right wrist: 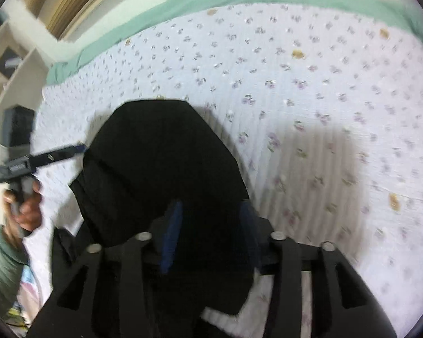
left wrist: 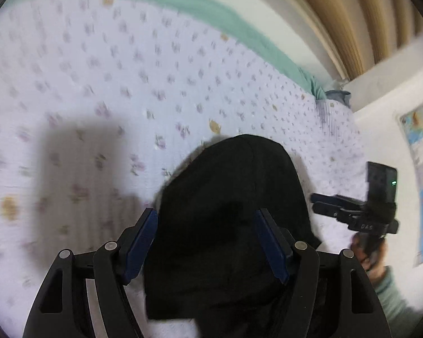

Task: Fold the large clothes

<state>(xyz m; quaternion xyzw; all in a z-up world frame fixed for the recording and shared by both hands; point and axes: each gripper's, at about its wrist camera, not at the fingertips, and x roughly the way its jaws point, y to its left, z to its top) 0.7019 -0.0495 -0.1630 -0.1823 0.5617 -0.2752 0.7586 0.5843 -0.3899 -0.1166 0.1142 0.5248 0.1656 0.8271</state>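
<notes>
A: Locate the black garment [left wrist: 228,197] first.

B: Found at centre running to 6 o'clock in the left wrist view, resting on the floral bedspread [left wrist: 127,84]. Looks already doubled into a compact dark block with a rounded far edge toward 12. Seams too dark to read.

A: Check the left gripper [left wrist: 206,214].

B: Spread wide, blue pads at 7 and 5 o'clock straddling the cloth, gripping nothing. Probably held apart like this to hover over the bundle, either to press it or to pick an edge.

A: And the right gripper [right wrist: 211,208]?

B: Pads apart in its own view, black fabric below and between them, no pinch visible. Seen from the left camera at 3 o'clock [left wrist: 317,201], tips just beside the garment's edge, over bare bedspread, carrying nothing. Judging it released.

A: Explain the flanking.

B: Reads as one tool per side, so the next fold can be lifted evenly. Spotted the left gripper from the right camera at 9 o'clock [right wrist: 80,148], tip close against the bundle's corner; cannot tell whether touching.

A: Any risk?

B: Blur across both views, so hard to judge edges. Soft, thick cloth; likely to slump if caught by one layer only.
</notes>
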